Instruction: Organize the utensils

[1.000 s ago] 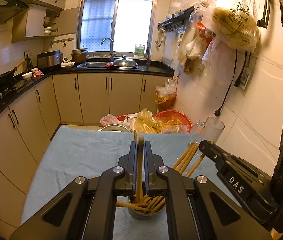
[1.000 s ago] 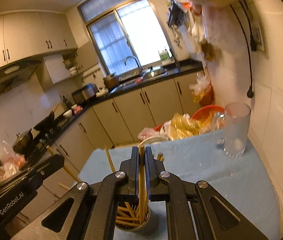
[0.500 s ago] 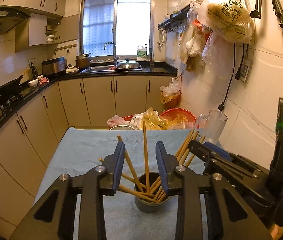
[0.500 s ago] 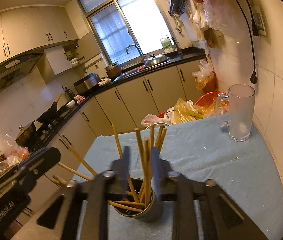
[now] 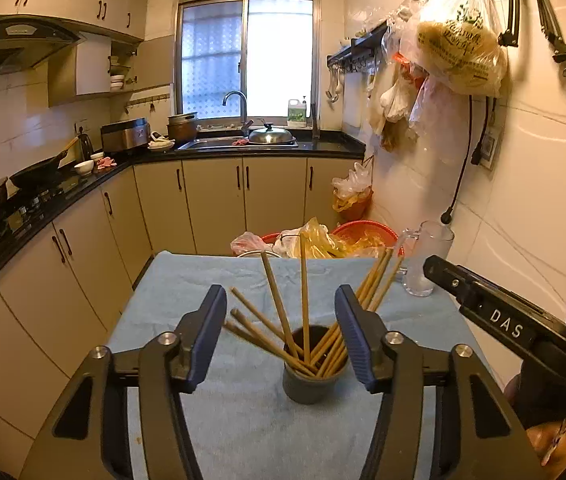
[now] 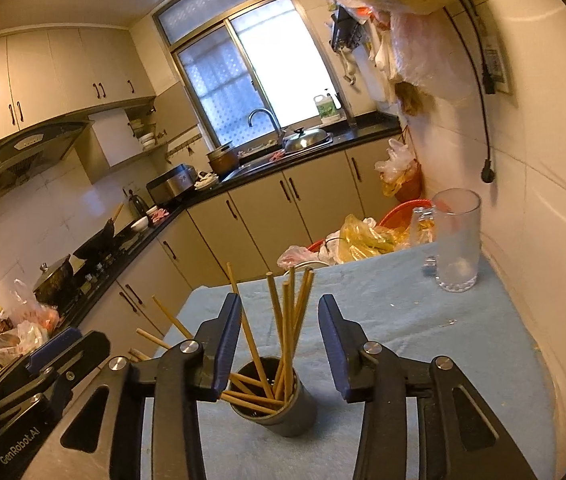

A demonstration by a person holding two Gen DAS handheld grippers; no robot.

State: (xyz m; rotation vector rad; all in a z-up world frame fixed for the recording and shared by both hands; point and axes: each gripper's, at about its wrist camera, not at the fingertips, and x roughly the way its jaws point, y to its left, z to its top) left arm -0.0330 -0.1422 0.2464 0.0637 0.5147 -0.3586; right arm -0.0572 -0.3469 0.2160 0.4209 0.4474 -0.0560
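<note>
**Both grippers let go over the chopstick cup**

Nearest, the left gripper (image 5: pixel 281 332) and the right gripper (image 6: pixel 279 340) stand released, their jaws having just been opening; chopsticks rise through both gaps but no pad presses on any. Between and just beyond them, the chopsticks (image 5: pixel 303 300) lean fanned out in the dark cup (image 5: pixel 309 378), which sits near the front of the blue-clothed tabletop (image 5: pixel 203 280).

The dropping-in step looks finished. The next move, I'd judge, calls for backing both grippers clear without knocking the splayed sticks.

Farther right, an empty glass mug (image 6: pixel 457 240) stands by the wall, well apart from the cup. The cup's bottom is hidden by the sticks, and the tabletop's near edge is cut off behind the grippers.
</note>
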